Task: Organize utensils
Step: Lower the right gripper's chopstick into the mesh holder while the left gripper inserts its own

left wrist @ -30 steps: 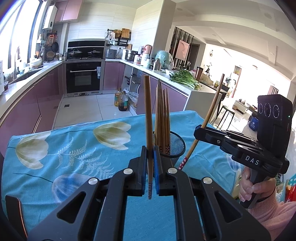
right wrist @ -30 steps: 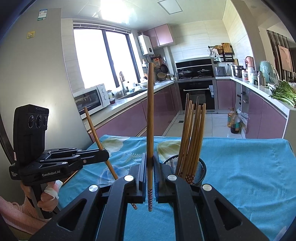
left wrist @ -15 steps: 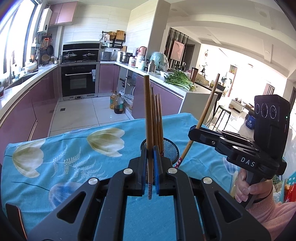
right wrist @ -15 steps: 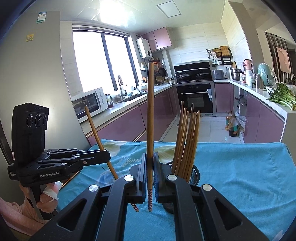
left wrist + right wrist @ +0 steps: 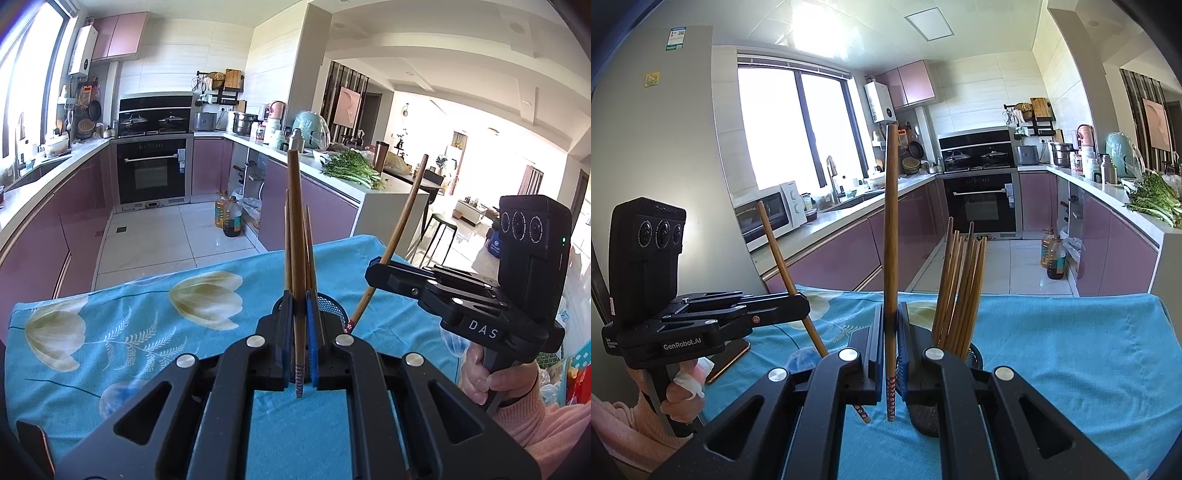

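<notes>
I have a long brown wooden chopstick with a patterned tip (image 5: 296, 258) clamped upright between the blue pads of my left gripper (image 5: 298, 332), and a second brown wooden chopstick with a red-patterned tip (image 5: 891, 258) pinched the same way in my right gripper (image 5: 891, 354); both sets of jaws are closed hard on the sticks, patterned ends hanging below the pads. The black wire-mesh cup holder (image 5: 973, 356) stands on the blue floral tablecloth (image 5: 1071, 350) with a bundle of matching chopsticks (image 5: 960, 288) already leaning in it, just beside my right gripper and directly ahead of my left one. To do this insertion well, I judge I should bring one stick at a time over the open part of the rim, keeping it vertical so its low tip clears the mesh edge, then lower it before I ease the jaws apart. Going in together risks the sticks crossing, or nudging the light holder over. I would aim for the gap beside the bundle rather than into it.
</notes>
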### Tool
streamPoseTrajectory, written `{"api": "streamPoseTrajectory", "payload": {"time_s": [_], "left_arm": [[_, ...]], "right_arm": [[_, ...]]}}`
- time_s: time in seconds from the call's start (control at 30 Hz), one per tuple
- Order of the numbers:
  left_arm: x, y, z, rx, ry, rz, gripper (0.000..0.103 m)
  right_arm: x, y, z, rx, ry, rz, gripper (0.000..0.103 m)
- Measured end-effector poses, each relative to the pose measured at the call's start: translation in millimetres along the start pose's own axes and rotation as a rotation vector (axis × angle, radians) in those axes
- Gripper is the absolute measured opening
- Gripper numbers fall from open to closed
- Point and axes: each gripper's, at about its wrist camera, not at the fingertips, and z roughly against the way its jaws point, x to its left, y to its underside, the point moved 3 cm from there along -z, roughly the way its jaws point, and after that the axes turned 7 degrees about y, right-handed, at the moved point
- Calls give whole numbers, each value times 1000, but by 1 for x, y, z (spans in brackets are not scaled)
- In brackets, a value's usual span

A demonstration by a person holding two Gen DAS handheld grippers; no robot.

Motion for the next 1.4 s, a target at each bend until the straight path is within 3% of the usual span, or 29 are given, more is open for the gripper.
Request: {"api": "streamPoseTrajectory", "payload": {"time_s": [0.87, 1.4], "left_arm": [[-21, -37, 7, -81, 15, -59, 8], [-18, -42, 2, -85, 16, -53, 8]], "right_arm": [[0, -20, 2, -59, 4, 15, 6], [-2, -29, 0, -82, 15, 15, 6]]}}
